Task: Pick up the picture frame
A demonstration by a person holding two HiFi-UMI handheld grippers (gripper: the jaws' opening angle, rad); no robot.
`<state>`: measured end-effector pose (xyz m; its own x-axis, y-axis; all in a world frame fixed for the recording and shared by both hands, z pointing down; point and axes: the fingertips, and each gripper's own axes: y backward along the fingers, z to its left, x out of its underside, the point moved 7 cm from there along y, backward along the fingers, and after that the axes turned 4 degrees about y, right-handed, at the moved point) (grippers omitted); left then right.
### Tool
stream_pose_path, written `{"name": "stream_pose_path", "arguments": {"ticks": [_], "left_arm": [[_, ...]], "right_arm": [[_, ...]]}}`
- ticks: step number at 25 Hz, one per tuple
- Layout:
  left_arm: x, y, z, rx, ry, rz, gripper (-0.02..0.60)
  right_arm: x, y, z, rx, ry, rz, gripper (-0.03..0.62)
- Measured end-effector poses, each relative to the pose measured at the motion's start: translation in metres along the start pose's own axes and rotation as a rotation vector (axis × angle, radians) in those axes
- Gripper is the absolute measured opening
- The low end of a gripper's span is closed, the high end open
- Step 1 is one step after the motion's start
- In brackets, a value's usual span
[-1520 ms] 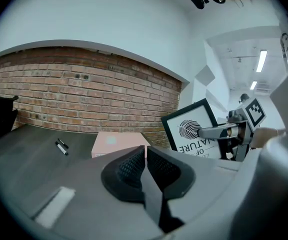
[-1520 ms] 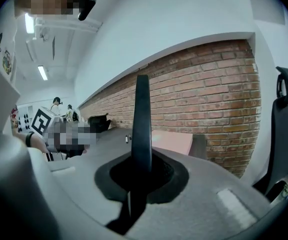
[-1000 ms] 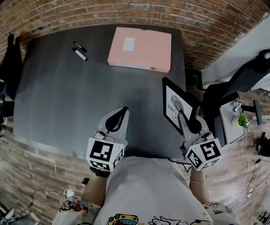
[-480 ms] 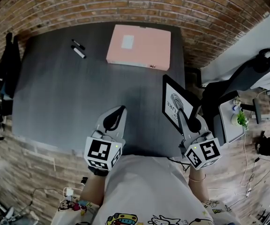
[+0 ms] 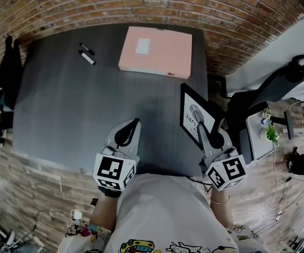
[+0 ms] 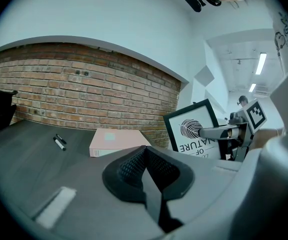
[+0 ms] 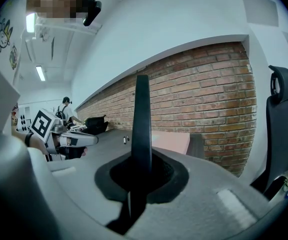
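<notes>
The picture frame (image 5: 193, 114), black-edged with a white leaf print, stands upright off the table's right front corner, and my right gripper (image 5: 202, 137) is shut on its lower edge. The right gripper view shows that frame (image 7: 142, 115) edge-on, rising from between the closed jaws. Further left, my left gripper (image 5: 130, 127) hovers over the dark table (image 5: 73, 115) near its front edge, shut with nothing in it. In the left gripper view the frame (image 6: 193, 130) appears at the right with the other gripper clamped on it.
A flat pink box (image 5: 155, 52) lies at the table's far right, two markers (image 5: 87, 56) at the far left. A brick wall runs behind the table. A black office chair (image 5: 281, 86) and a small side table (image 5: 258, 133) stand to the right.
</notes>
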<state>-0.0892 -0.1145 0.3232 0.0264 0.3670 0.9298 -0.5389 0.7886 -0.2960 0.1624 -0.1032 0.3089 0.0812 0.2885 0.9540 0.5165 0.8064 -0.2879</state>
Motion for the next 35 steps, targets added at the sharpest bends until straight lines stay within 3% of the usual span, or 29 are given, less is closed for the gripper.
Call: {"name": "stream_pose_path", "arguments": {"ticks": [35], "left_arm": [[0.005, 0.009, 0.010, 0.006, -0.026, -0.019, 0.014]], "right_arm": [[0.008, 0.002, -0.002, 0.003, -0.032, 0.014, 0.012]]}}
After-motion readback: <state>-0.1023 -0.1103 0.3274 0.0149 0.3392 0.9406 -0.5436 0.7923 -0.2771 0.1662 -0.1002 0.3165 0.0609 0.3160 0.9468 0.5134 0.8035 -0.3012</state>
